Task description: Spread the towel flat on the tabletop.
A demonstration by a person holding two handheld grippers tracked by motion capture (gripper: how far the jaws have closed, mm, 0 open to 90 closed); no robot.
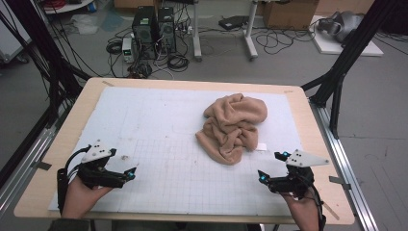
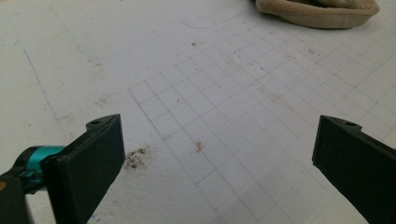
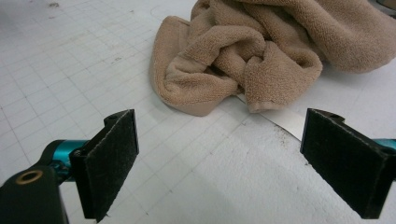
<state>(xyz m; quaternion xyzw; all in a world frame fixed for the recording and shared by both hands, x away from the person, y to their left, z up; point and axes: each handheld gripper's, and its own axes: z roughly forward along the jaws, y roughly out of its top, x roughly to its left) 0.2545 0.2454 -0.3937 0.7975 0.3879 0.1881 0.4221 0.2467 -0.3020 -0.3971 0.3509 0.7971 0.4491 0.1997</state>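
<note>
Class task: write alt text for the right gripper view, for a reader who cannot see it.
A crumpled tan towel lies on a white gridded mat, just beyond the open right gripper. Its two black jaws stand wide apart, holding nothing. A white label pokes from under the towel.

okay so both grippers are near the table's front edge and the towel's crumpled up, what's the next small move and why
Probably ease the right gripper forward to the near edge of the crumpled tan towel. Its jaws stand open and empty, that edge lies just ahead of them with the white tag poking out, and the left gripper is farther off.
</note>
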